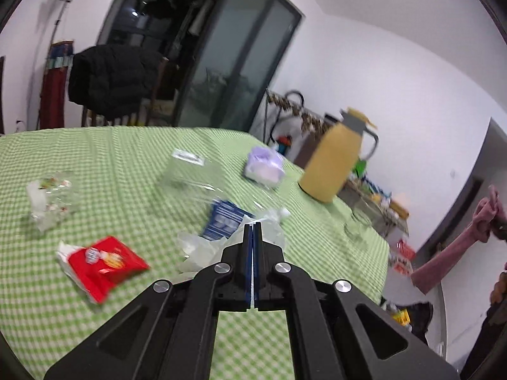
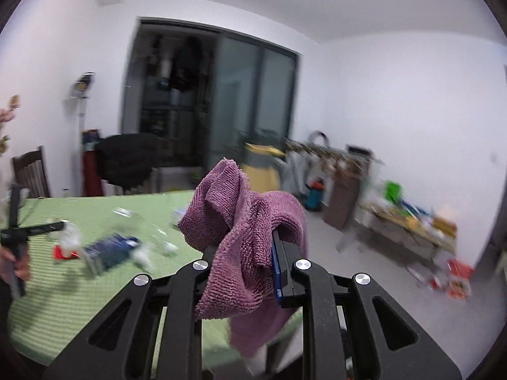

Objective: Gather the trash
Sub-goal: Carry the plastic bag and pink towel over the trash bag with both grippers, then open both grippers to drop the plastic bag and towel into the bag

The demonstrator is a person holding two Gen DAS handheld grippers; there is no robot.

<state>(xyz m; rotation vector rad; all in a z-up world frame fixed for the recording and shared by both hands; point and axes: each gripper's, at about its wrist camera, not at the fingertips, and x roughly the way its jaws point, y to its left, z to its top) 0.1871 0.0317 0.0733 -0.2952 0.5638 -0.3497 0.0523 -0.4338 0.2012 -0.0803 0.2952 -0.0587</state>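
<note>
Left gripper [image 1: 253,226] pressed together, nothing visibly pinched, hanging above the green checked worktop [image 1: 126,145]; right gripper [image 2: 245,240] pinching one purple cloth [image 2: 240,221], which drapes over both fingers and hangs down past them, off the worktop's near edge; same cloth seen far right in the left view. Trash on the worktop, counted in the left view: one red snack packet [image 1: 104,264] near left; one crumpled clear wrapper with printed bits [image 1: 50,199] far left; one clear plastic bag with a white label [image 1: 187,171] in the middle; one blue-and-white printed packet [image 1: 225,220] just ahead of the left fingertips; one crumpled clear film [image 1: 202,250] touching that packet and partly behind the gripper; five pieces in all, all blurred. Other things on the worktop: one lilac tissue pack [image 1: 264,166] beyond the bag; one yellow thermos jug [image 1: 336,161] at the right edge; one clear glass [image 1: 356,224] near the jug. One black jacket [image 1: 111,79] over one chair behind the worktop.
</note>
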